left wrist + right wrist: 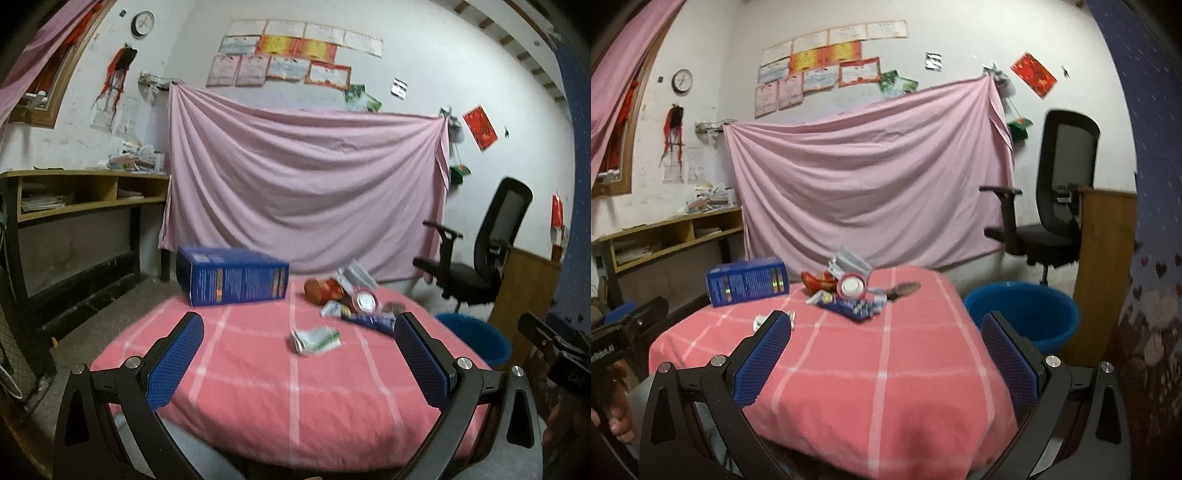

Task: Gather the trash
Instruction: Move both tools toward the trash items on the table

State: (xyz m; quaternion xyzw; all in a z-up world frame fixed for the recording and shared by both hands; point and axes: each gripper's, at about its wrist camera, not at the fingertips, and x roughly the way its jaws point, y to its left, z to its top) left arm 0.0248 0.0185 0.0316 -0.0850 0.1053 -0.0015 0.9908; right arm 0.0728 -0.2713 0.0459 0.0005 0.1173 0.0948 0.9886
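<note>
Both left gripper [299,349] and right gripper [886,343] gape wide, empty; crumpled green-white wrapper [317,340] at twelve o'clock could slide off the pink checked cloth [258,387].

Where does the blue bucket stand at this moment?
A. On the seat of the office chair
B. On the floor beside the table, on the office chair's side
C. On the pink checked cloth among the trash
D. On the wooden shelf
B: the blue bucket sits low beside the table's pink checked cloth, in front of the office chair, while the trash pile lies on the cloth.

black gripper frames, blue textured fingers [177,360], silver screws.
</note>
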